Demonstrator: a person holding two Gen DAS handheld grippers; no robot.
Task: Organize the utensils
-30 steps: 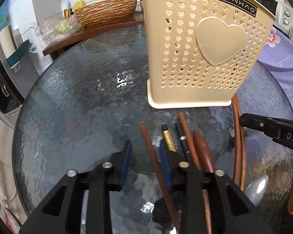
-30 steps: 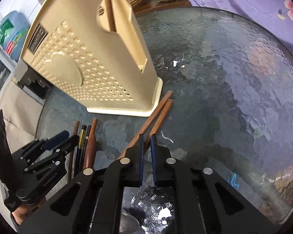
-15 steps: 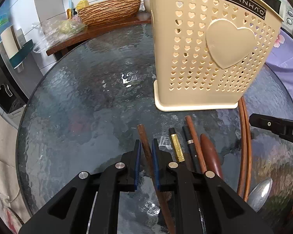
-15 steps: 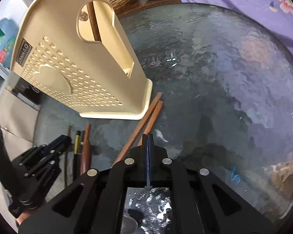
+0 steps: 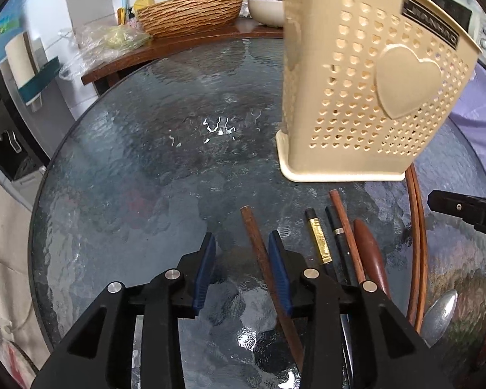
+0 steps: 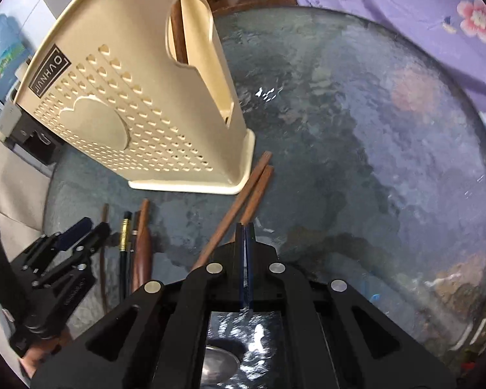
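Note:
A beige heart-perforated utensil holder [image 5: 366, 97] stands on the round glass table [image 5: 145, 162]; it also shows in the right wrist view [image 6: 139, 107]. My left gripper [image 5: 243, 246] is open, with a brown wooden chopstick [image 5: 259, 253] lying on the table between its fingers, close to the right one. Beside it lie a gold-banded black chopstick [image 5: 319, 243], another black chopstick, a brown chopstick and a wooden handle [image 5: 369, 253]. My right gripper [image 6: 244, 230] is shut above two brown chopsticks [image 6: 243, 207]; whether it grips anything I cannot tell. A metal spoon bowl [image 6: 218, 366] lies under it.
A long brown chopstick pair [image 5: 416, 243] and a spoon [image 5: 440, 311] lie at the right. A wicker basket [image 5: 188, 13], a white bowl and plastic bags sit on a wooden shelf behind the table. Purple floral cloth [image 6: 437, 16] lies beyond the far edge.
My left gripper shut around the brown chopstick half a second ago and has opened again; the chopstick still lies on the table. My right gripper has closed fully over the chopstick pair.

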